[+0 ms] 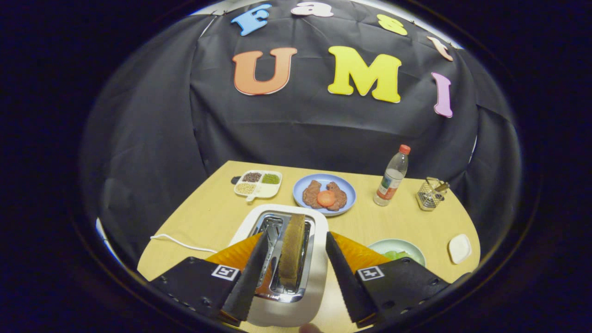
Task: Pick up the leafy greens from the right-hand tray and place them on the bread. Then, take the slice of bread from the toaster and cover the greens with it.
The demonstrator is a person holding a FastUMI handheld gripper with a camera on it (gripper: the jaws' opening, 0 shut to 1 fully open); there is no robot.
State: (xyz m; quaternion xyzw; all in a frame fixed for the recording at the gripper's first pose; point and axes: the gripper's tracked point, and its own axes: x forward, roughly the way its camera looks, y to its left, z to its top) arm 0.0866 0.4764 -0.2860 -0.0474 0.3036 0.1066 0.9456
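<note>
My tool (296, 259) hangs open over the white toaster (283, 259), its fingers flanking the bread slice (292, 249) upright in one slot without touching it. Judged step: fetching this slice. Next: descend, close squarely. Beside the toaster, the leafy greens (397, 255) sit in a green tray (397, 245); beyond it, a blue plate (324, 194) on the tabletop (208, 208).

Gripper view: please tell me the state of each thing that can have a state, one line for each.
gripper: open, fingers on either side of the bread slice, not pressing it.
bread slice: upright in a toaster slot.
toaster: second slot empty.
bottle: upright, cap on.
blue plate: holds two brown pieces and a red round slice.
green dish: holds leafy greens.
divided tray: compartments filled.
</note>
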